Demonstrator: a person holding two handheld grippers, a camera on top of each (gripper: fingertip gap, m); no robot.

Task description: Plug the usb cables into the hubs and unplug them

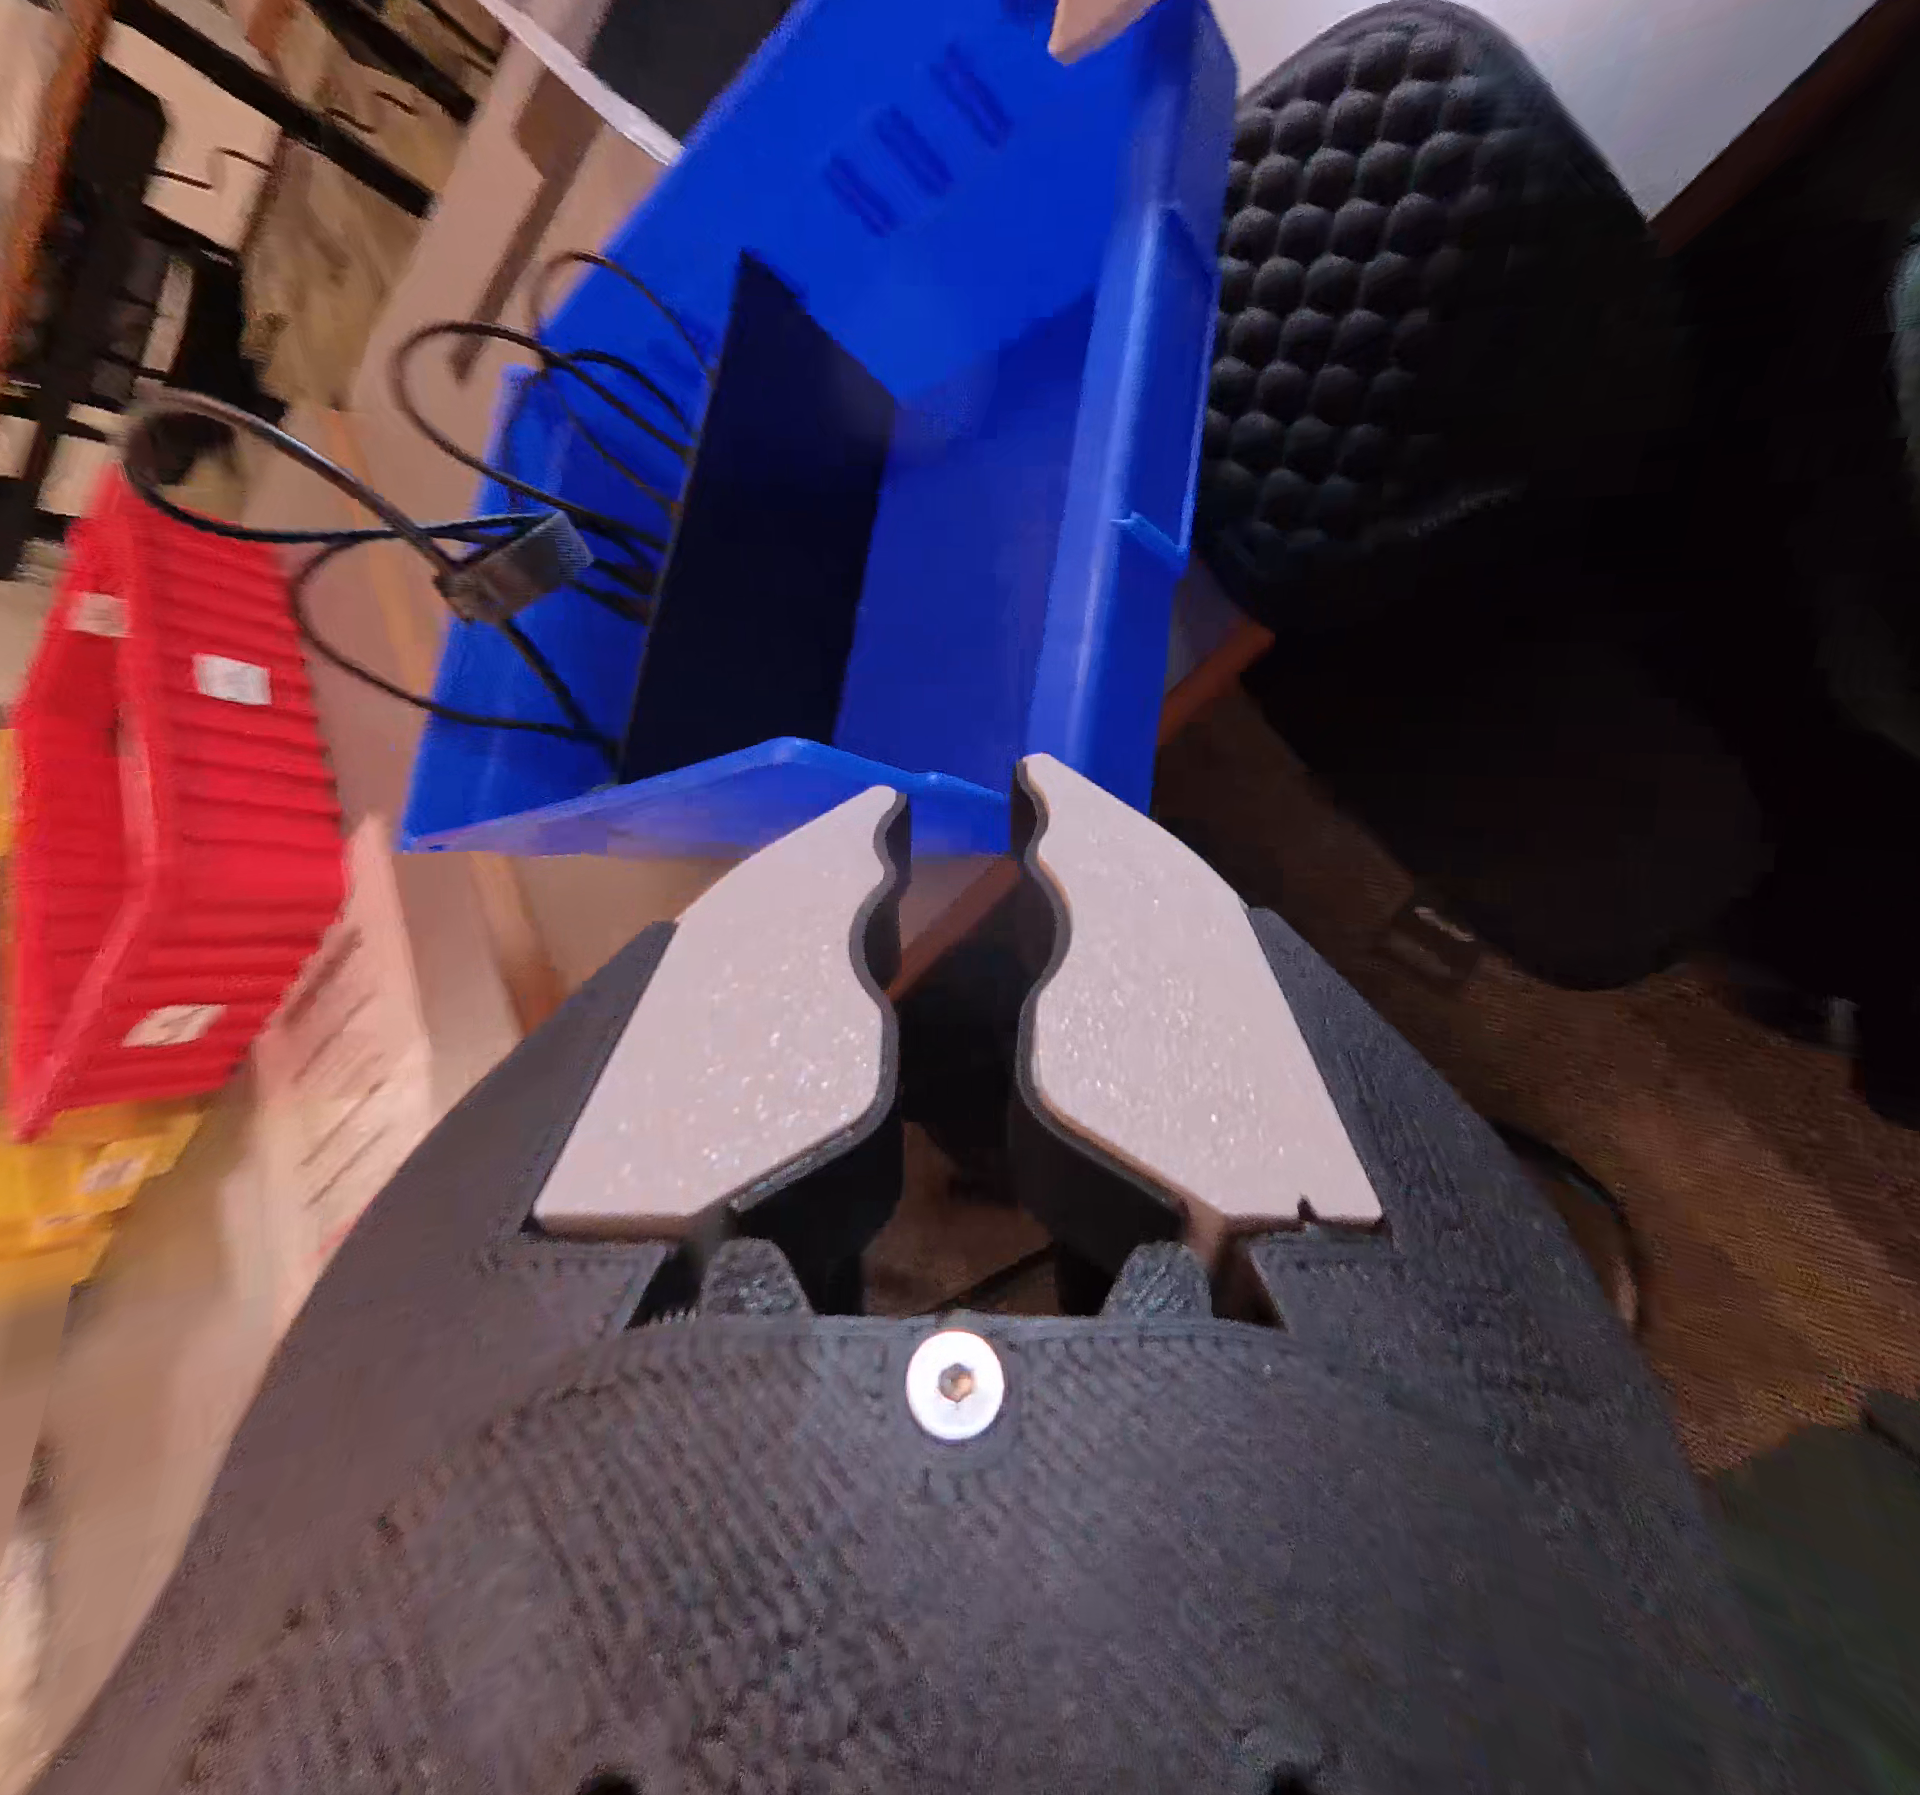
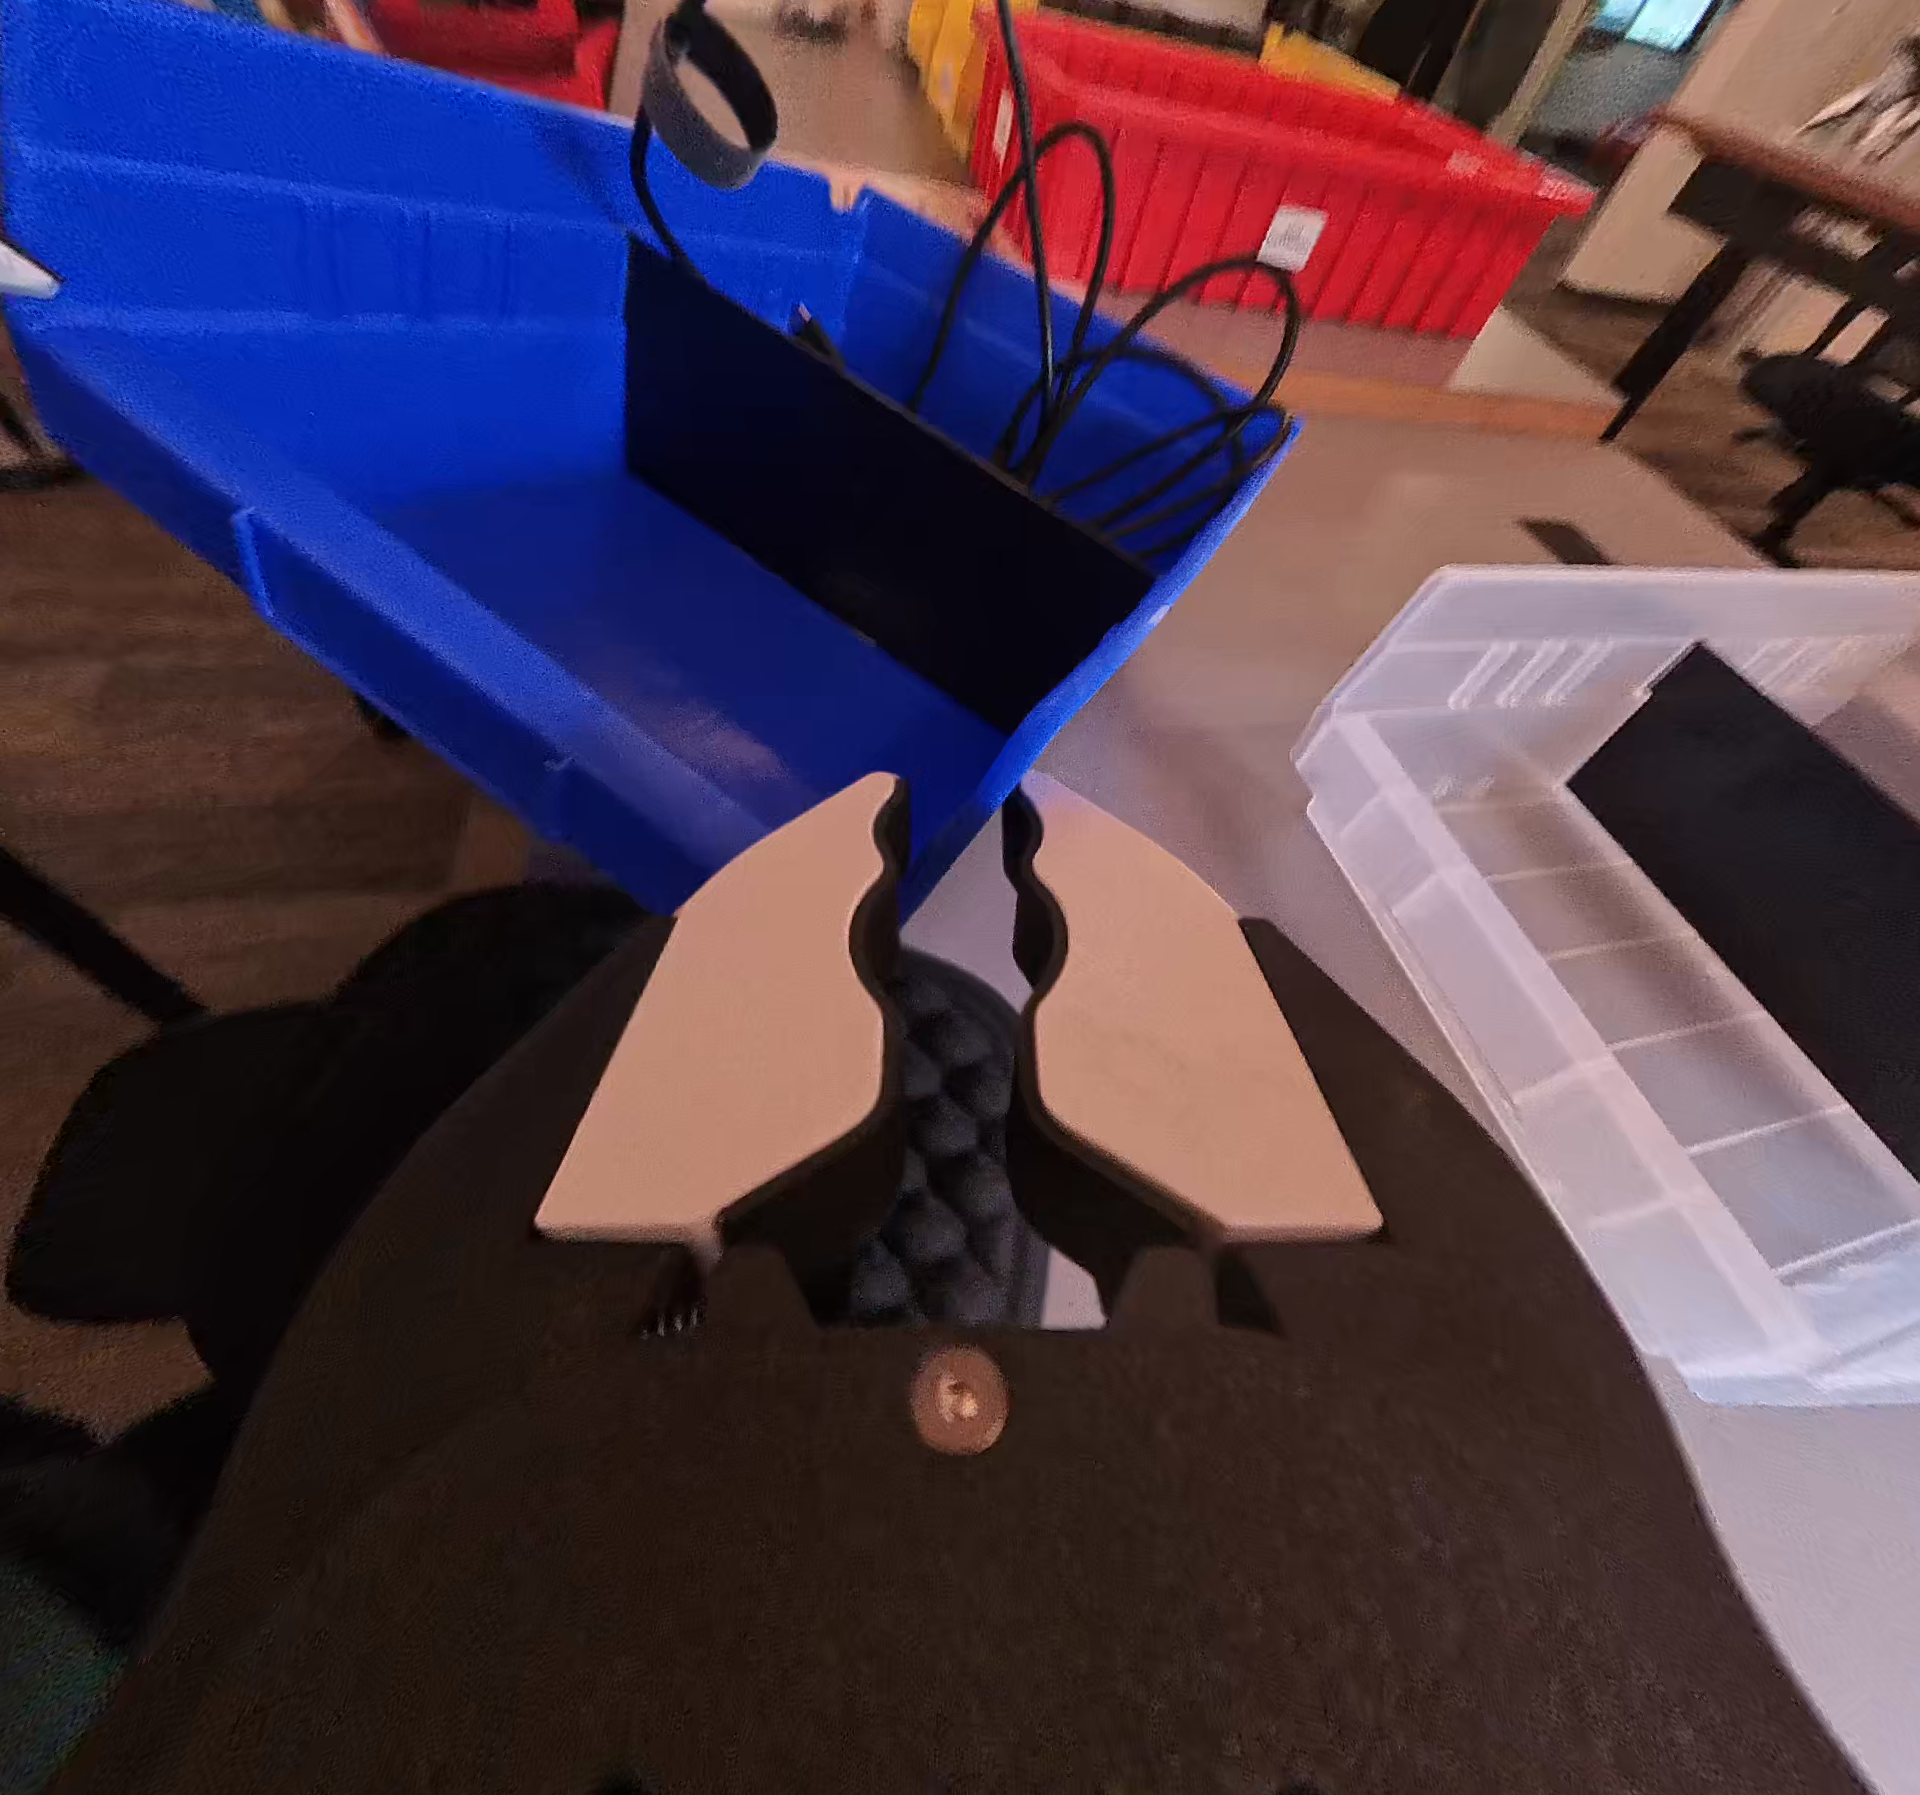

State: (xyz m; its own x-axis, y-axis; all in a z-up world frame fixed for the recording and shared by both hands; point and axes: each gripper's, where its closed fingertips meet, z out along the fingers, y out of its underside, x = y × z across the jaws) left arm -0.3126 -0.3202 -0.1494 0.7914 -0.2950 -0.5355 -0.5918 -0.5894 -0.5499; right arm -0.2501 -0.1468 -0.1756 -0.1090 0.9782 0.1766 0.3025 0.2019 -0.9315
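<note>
Left gripper: jaws parted by a narrow gap, tips at the near rim of the blue bin; whether they pinch that rim cannot be told.

Right gripper: jaws slightly apart, the bin's corner edge running into the gap; grasp cannot be told.

USB cables: black loops behind the dark divider, at 1 o'clock in the bin.

Red crate: at 1 o'clock, white stickers, writing unreadable.

Clear organiser box: at 3 o'clock.
</note>
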